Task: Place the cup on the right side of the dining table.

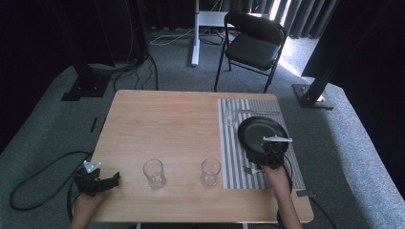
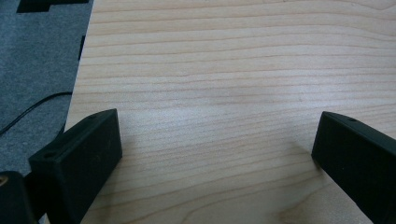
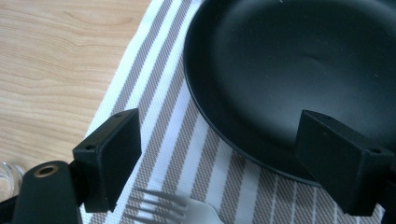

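Observation:
A black plate [image 1: 258,130] [image 3: 299,70] lies on a striped placemat [image 1: 233,151] [image 3: 173,121] at the table's right side. My right gripper [image 1: 265,152] [image 3: 219,135] hovers over the plate's near rim, open, with nothing between its jaws. A white fork [image 1: 250,169] [image 3: 182,210] lies on the mat just below the jaws. My left gripper [image 1: 113,180] [image 2: 215,140] rests at the table's front left corner, open over bare wood. Two clear glasses [image 1: 154,172] [image 1: 210,171] stand near the front edge, between the grippers.
A third glass [image 1: 231,112] and thin cutlery [image 1: 260,112] sit at the mat's far end. The rim of a glass [image 3: 7,177] shows in the right gripper view. Beyond the wooden table [image 1: 162,119] stands a black folding chair [image 1: 253,43]. Cables lie on the carpet at left.

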Motion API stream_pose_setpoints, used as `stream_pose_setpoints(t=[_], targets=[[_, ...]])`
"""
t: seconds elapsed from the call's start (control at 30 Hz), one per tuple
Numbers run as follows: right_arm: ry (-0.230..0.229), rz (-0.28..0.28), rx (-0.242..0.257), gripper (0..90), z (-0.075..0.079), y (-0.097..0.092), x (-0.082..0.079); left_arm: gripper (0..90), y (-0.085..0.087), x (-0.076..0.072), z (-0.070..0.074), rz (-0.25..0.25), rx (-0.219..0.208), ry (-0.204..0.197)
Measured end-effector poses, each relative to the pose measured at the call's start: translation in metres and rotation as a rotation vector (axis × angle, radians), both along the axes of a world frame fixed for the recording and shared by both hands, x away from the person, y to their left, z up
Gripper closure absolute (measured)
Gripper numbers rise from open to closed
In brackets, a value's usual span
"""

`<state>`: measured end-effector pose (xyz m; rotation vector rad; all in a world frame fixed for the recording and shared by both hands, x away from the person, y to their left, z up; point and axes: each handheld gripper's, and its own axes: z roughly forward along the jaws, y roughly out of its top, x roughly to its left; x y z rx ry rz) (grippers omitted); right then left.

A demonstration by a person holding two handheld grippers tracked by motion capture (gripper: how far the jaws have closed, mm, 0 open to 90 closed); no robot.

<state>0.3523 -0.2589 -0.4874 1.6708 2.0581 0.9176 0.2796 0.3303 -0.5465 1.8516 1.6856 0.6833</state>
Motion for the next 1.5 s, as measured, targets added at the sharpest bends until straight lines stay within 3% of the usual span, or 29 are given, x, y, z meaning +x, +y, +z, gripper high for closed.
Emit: stream_pose_setpoints(t=[0.6, 1.2, 1.5], targets=[[0.024, -0.073, -0.019, 14.4, -0.026, -0.033, -0.033, 2.0, 0.000, 0.000, 0.000, 0.001, -0.002, 0.000], [0.057, -0.096, -0.040, 14.4, -0.042, -0.051, -0.060, 2.0, 0.000, 0.000, 0.000, 0.001, -0.002, 0.000], [0.030, -0.113, -0.071, 13.3, -0.051, -0.057, -0.071, 2.0, 0.000, 0.000, 0.000, 0.002, -0.002, 0.000]])
